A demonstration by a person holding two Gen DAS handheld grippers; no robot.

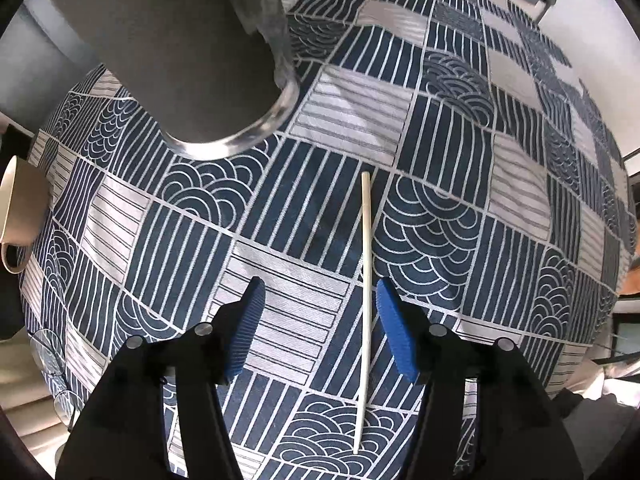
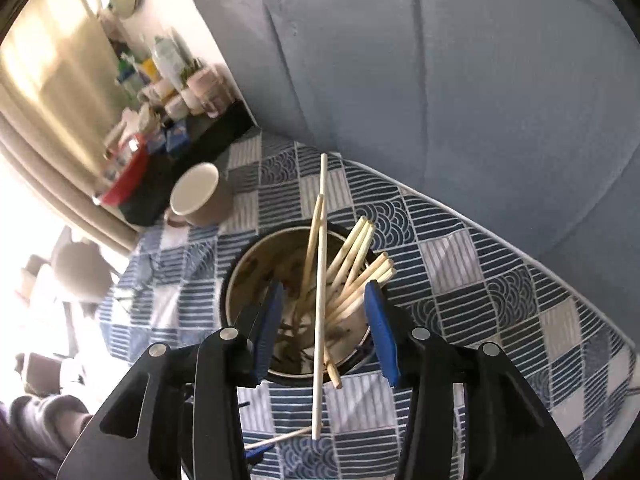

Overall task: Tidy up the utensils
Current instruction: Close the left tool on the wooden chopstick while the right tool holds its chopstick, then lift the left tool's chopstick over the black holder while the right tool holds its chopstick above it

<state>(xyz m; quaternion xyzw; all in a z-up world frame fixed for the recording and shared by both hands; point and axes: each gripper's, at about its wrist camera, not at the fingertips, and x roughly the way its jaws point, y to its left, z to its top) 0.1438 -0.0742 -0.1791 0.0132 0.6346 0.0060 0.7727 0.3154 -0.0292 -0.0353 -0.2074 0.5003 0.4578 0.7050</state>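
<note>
In the left wrist view one pale chopstick (image 1: 365, 300) lies flat on the blue-and-white patterned tablecloth (image 1: 440, 208). My left gripper (image 1: 320, 286) hangs open over it; the stick runs between the blue pads (image 1: 396, 332), close to the right one, and neither touches it. The dark round holder (image 1: 180, 60) rises at the upper left. In the right wrist view my right gripper (image 2: 325, 286) is open above the holder (image 2: 248, 280), which has several chopsticks (image 2: 360, 264) leaning in it. A long chopstick (image 2: 320, 240) runs loose between the jaws, clear of both pads.
A beige mug (image 2: 198, 196) stands beyond the holder, also at the left edge as mug (image 1: 18, 208). Eyeglasses (image 1: 48, 352) lie at the cloth's left edge. A blue-grey cushion (image 2: 440, 80) borders the table's far side. A cluttered shelf (image 2: 160, 92) is at the back left.
</note>
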